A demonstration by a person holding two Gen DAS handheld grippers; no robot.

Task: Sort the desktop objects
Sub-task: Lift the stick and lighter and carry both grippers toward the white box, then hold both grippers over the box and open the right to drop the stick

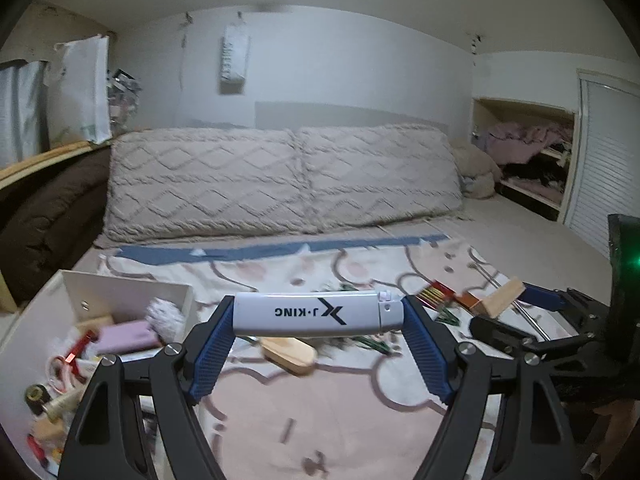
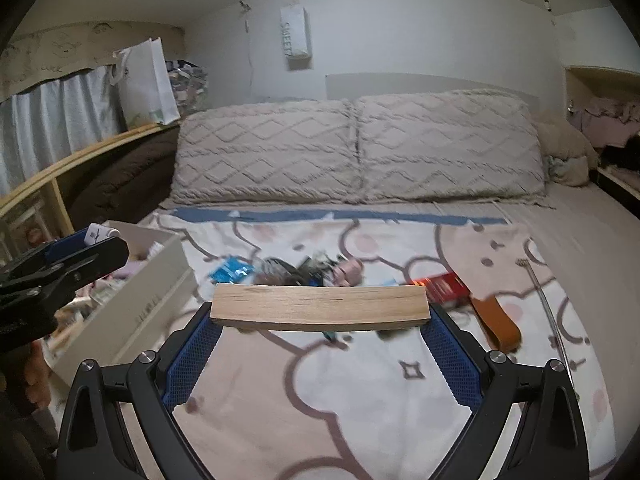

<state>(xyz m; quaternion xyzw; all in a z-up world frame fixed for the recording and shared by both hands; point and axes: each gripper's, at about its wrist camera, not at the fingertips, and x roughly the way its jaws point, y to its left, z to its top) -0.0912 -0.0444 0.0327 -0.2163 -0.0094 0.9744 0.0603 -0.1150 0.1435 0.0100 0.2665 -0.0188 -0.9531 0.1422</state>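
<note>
Down and to the left of the left gripper [image 1: 318, 316] sits the white box [image 1: 128, 292], already holding small items. This gripper's jaws are closed partway onto the ends of a white lighter [image 1: 316, 316], whose long axis runs crosswise between them, lifted above the patterned blanket [image 1: 320, 412]. The box lies far nearer this hand, so a short leftward swing should likely bring the lighter over it. Further right, the right gripper [image 2: 320, 308] has its jaws spread wide, clamping a wooden block [image 2: 320, 306] end to end, also crosswise, with loose clutter [image 2: 288, 270] ahead.
</note>
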